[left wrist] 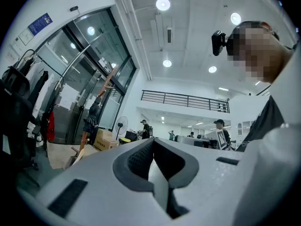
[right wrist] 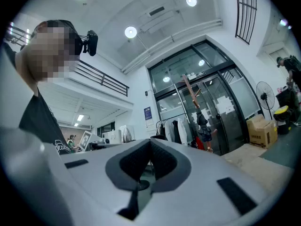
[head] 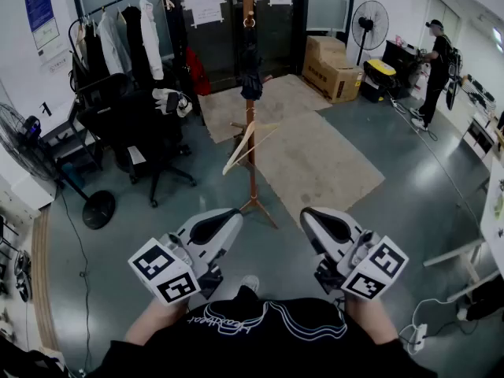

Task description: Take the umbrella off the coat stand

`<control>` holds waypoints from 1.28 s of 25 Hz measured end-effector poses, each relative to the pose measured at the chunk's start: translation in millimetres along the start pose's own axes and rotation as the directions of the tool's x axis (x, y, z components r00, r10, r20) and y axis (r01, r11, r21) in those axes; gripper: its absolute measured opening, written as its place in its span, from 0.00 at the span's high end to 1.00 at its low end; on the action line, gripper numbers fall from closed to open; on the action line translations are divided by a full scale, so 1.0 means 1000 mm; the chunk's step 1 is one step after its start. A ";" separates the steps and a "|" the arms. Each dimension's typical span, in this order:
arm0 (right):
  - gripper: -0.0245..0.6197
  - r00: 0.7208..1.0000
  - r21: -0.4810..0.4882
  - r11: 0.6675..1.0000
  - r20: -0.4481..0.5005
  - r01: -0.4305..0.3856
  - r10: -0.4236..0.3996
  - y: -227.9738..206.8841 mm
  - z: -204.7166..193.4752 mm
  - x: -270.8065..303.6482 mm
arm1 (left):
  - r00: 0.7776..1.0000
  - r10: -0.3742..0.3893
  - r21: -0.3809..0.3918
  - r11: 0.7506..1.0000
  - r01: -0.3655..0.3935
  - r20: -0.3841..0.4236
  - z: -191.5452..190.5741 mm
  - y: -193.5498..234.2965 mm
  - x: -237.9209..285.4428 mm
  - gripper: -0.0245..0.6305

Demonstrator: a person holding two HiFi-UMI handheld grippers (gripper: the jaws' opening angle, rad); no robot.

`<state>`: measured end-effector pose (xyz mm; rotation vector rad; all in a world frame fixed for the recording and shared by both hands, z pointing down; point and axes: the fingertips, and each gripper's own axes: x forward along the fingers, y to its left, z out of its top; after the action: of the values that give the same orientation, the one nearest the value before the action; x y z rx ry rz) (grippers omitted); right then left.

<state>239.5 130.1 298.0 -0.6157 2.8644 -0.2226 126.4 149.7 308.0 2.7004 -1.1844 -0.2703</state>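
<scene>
Open floor [head: 165,227] lies between the left tool [head: 235,216] and right tool [head: 306,214], both closed and empty, and the stand [head: 251,160], where a dark furled umbrella [head: 251,73] hangs.

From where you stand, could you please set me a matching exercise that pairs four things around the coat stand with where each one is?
Things:
1. umbrella
2. cardboard box
3. wooden hanger
4. office chair

Places:
A. left of the coat stand, in front of the hanging coats
B. low on the stand, tilted
C. hanging from the upper part of the stand's pole
D. on the floor right of the stand, near the standing fan

Pairs: 1-C; 2-D; 3-B; 4-A
</scene>
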 end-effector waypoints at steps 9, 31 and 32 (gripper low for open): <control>0.96 0.999 -0.032 0.998 0.002 0.052 -0.052 -0.011 0.000 -0.009 | 0.999 0.048 0.006 0.999 -0.048 -0.018 -0.007 -0.001 -0.005 0.96; 0.44 0.991 -0.033 0.991 0.020 0.132 -0.131 -0.072 -0.015 0.047 | 0.997 0.075 -0.033 0.997 -0.076 -0.018 -0.020 0.080 0.014 0.95; 0.42 0.990 -0.038 0.989 0.020 0.141 -0.140 -0.078 -0.015 0.053 | 0.997 0.072 -0.033 0.997 -0.073 -0.015 -0.018 0.089 0.016 0.96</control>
<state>218.8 39.3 318.7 -0.8245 2.8171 -0.1810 78.8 80.4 345.1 2.6196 -1.2592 -0.2579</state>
